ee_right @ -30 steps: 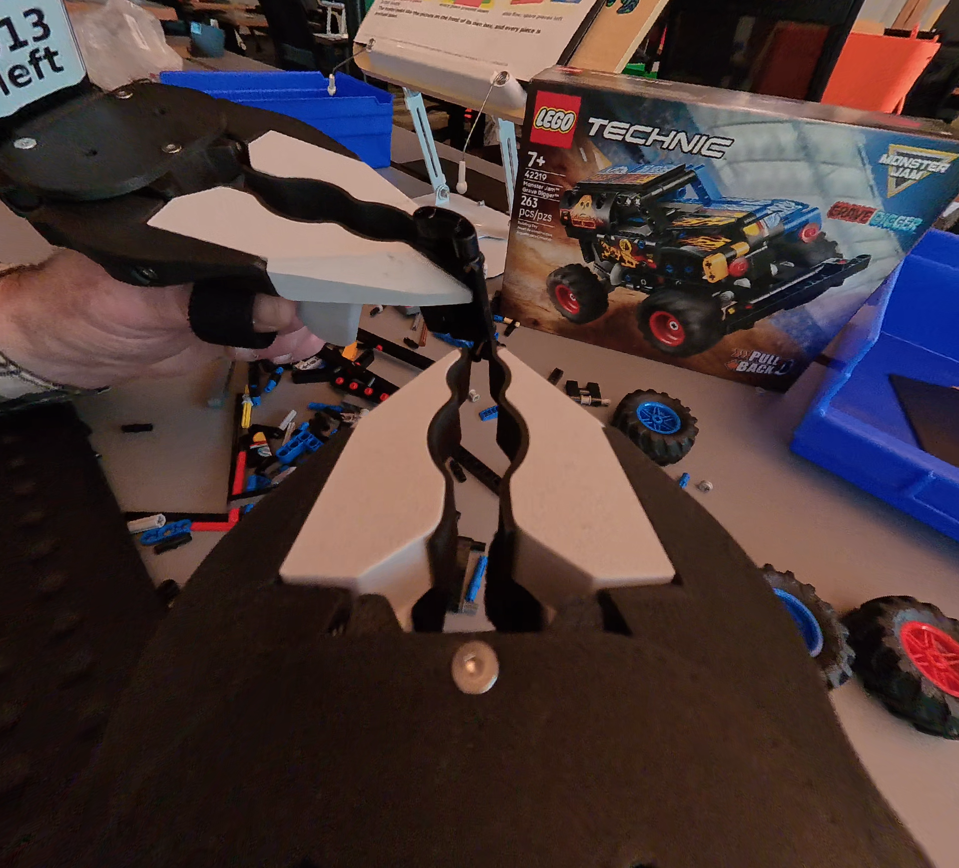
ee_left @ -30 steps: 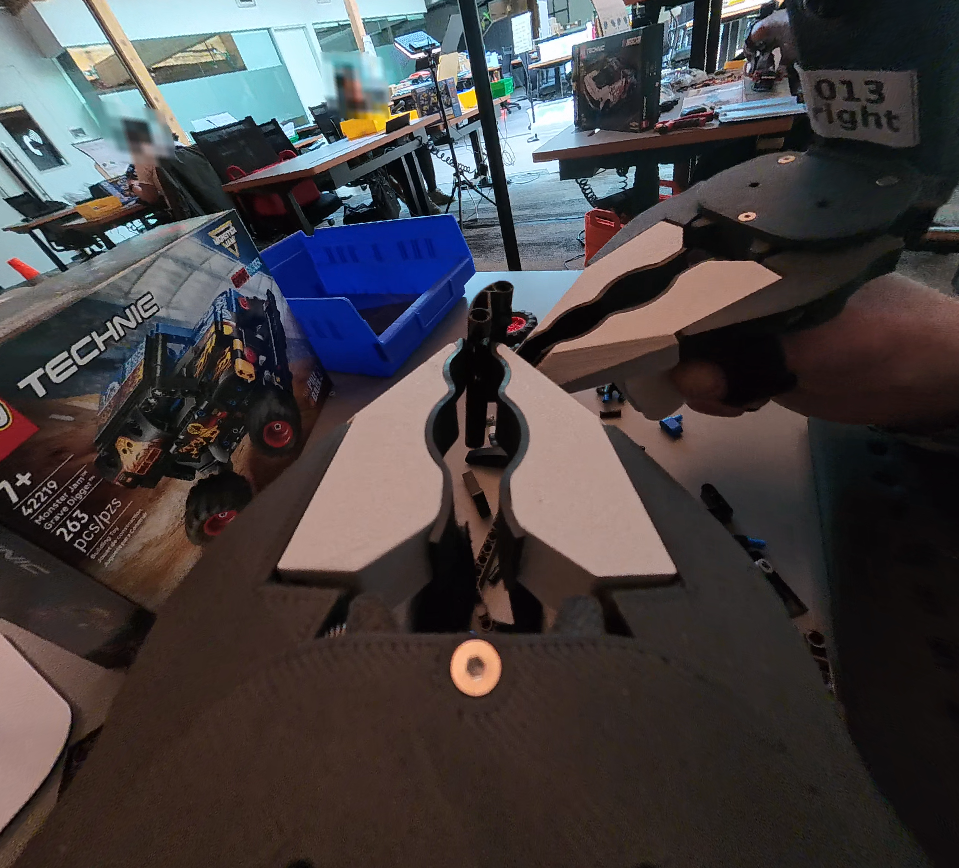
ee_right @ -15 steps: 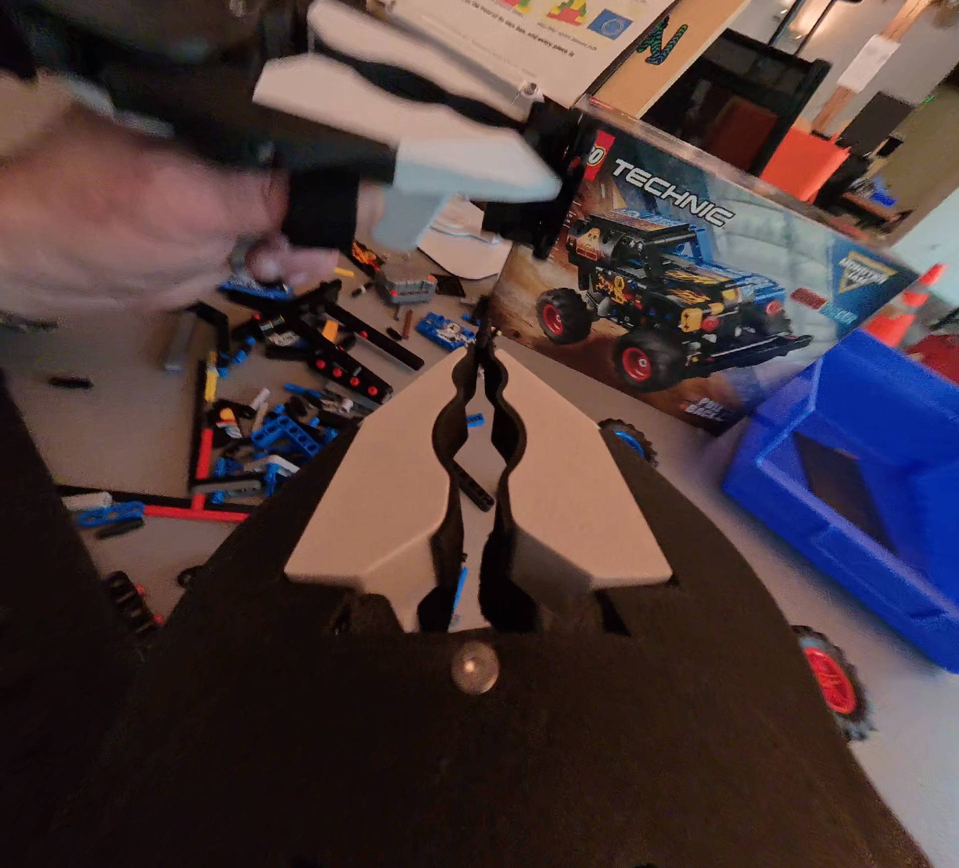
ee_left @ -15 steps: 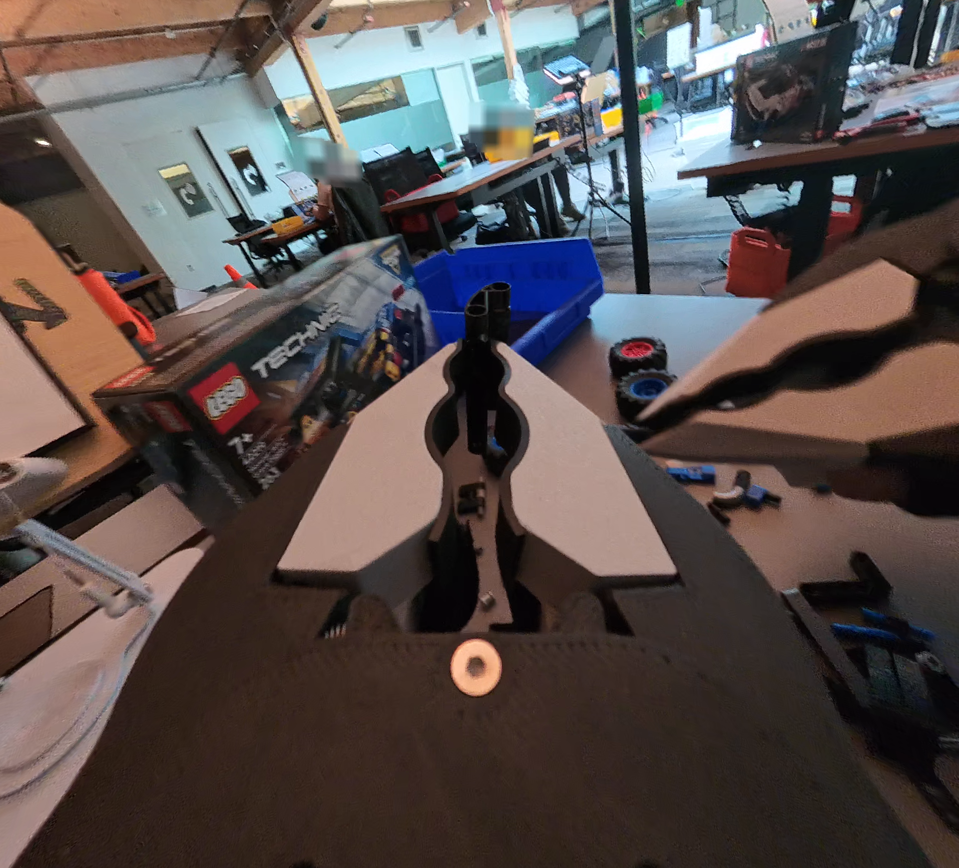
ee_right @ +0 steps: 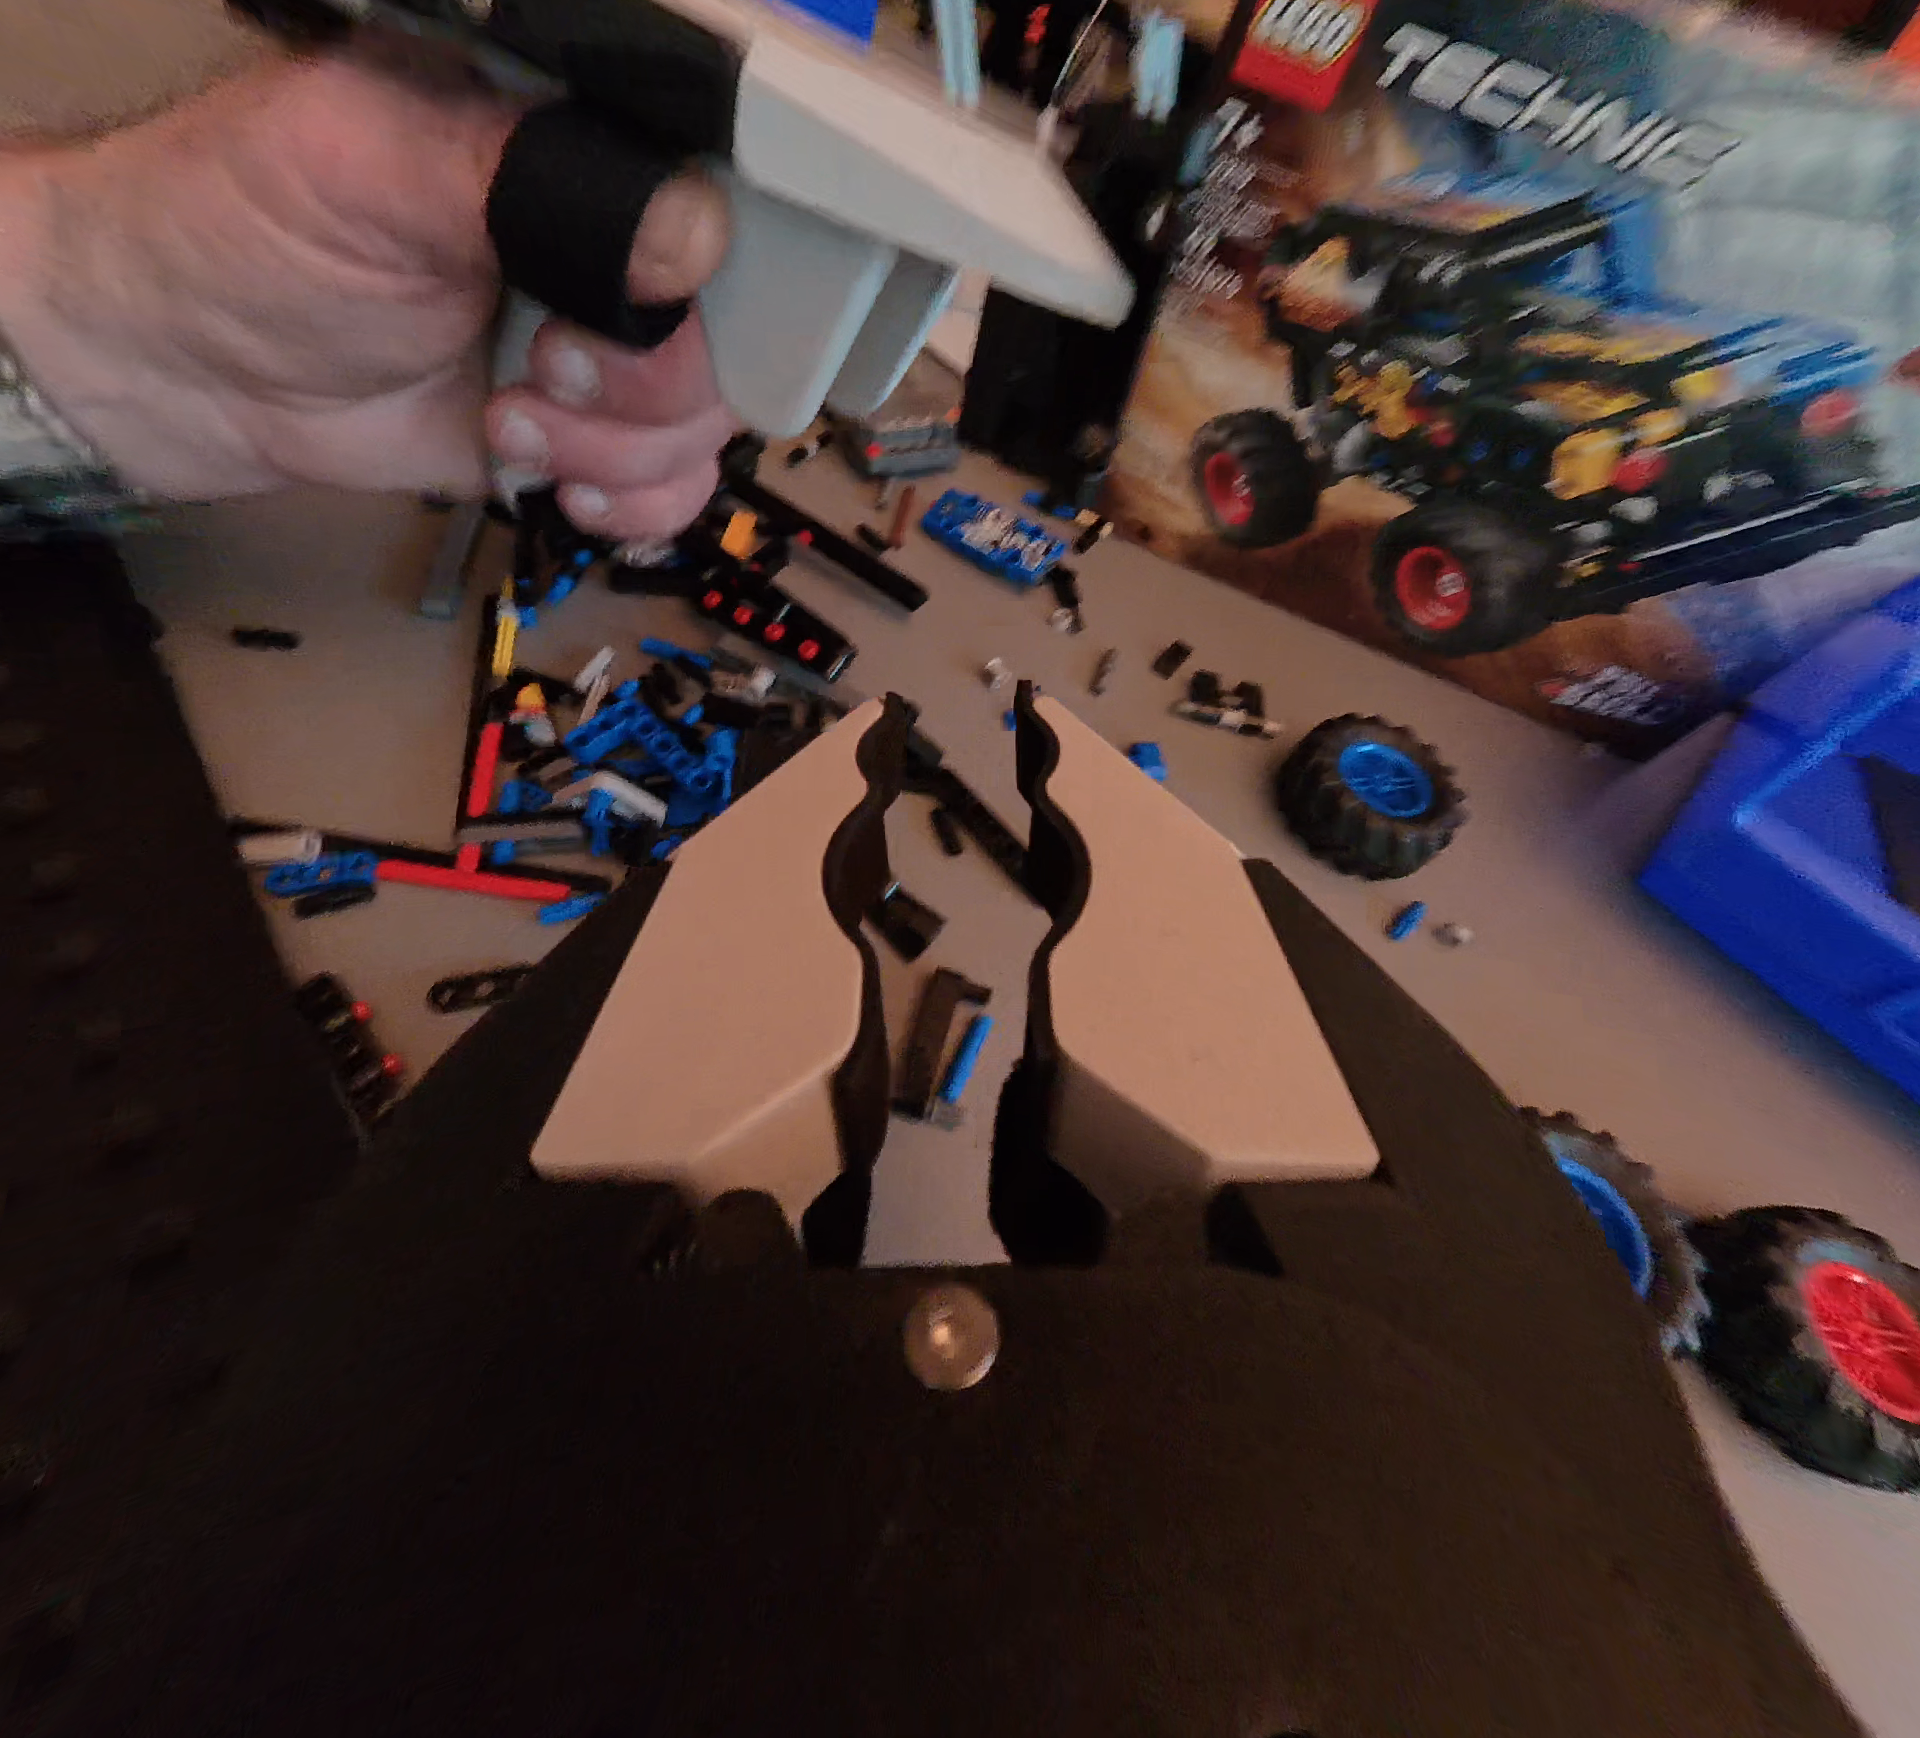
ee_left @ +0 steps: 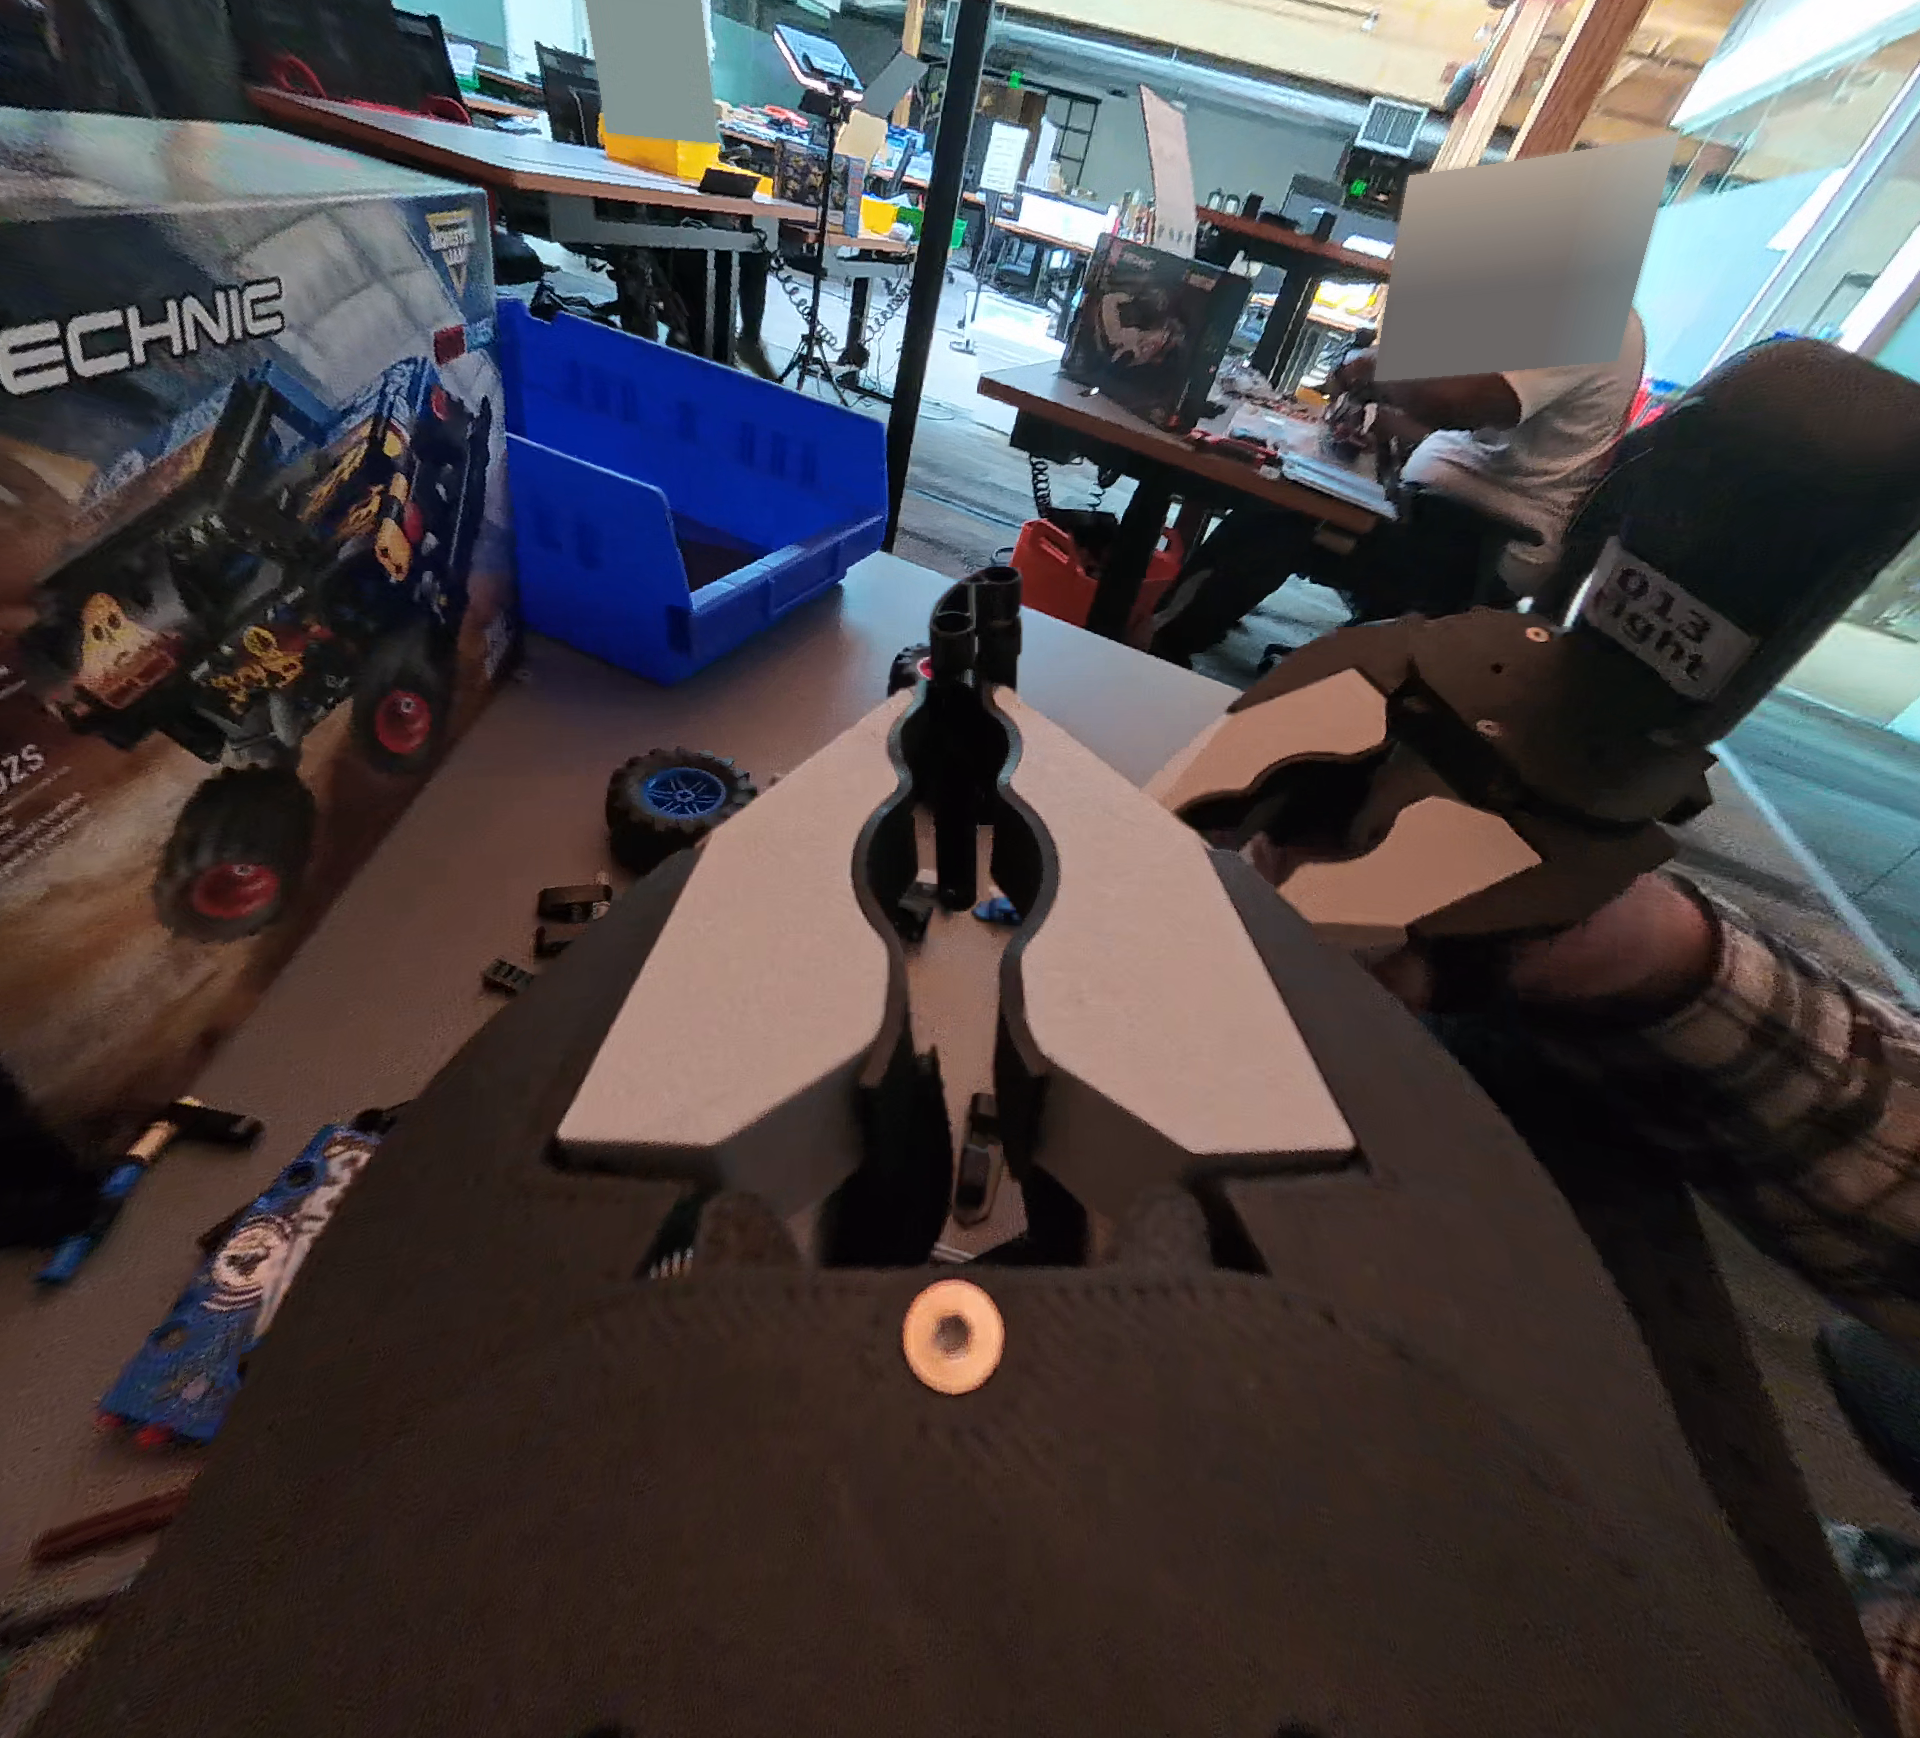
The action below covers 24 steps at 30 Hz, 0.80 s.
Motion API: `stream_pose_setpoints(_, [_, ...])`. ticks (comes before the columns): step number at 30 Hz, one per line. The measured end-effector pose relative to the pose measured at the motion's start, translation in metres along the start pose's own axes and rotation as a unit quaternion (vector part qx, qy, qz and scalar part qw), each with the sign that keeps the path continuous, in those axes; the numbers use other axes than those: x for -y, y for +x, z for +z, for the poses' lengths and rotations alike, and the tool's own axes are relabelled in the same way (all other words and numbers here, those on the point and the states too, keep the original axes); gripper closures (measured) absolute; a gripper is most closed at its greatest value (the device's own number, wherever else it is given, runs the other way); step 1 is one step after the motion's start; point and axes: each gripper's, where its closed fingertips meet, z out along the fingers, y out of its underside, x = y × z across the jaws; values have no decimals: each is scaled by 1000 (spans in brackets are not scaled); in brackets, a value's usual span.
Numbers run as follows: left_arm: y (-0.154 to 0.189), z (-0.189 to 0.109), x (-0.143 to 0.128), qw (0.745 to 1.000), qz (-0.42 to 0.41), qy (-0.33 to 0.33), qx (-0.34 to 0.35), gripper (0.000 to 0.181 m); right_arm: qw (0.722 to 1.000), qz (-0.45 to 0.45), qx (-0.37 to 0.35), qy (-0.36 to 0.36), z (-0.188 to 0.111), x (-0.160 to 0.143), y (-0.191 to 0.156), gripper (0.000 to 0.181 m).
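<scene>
Left wrist view: the left gripper (ee_left: 956, 701) is clenched on a black toy beam piece (ee_left: 966, 649), held upright above the grey table (ee_left: 436, 857), its two round sockets poking out past the fingertips. Using the toy set box (ee_left: 239, 545) as landmark: the blue bin (ee_left: 675, 493) sits just beside it on the far side, a blue-hubbed wheel (ee_left: 681, 795) lies on the table near its front corner, and the right gripper (ee_left: 1195, 784) hangs well off to the other side, gripped by a hand in a plaid sleeve (ee_left: 1714, 1065).

Right wrist view, blurred: the right gripper (ee_right: 954, 712) is released, jaws parted, nothing between them, hovering over a scatter of loose toy parts (ee_right: 623, 753) in front of the box (ee_right: 1507, 338). A blue-hubbed wheel (ee_right: 1371, 795) lies near the box's foot; the left gripper's (ee_right: 1091, 275) hand (ee_right: 312, 286) is high, beside the box.
</scene>
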Motion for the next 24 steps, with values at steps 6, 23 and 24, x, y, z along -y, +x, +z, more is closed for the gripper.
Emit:
stream_pose_setpoints(6, [20, 11, -11, 999, 31, -26, -19, 176, 996, 34, -50, 71, -9, 32, 24, 163])
stream_pose_setpoints(23, [36, 13, -21, 989, 137, -55, -30, 176, 987, 120, -1, 103, -18, 33, 32, 181])
stream_pose_setpoints(24, [36, 13, -21, 986, 152, -58, -24, 176, 987, 119, 0, 103, -18, 33, 31, 181])
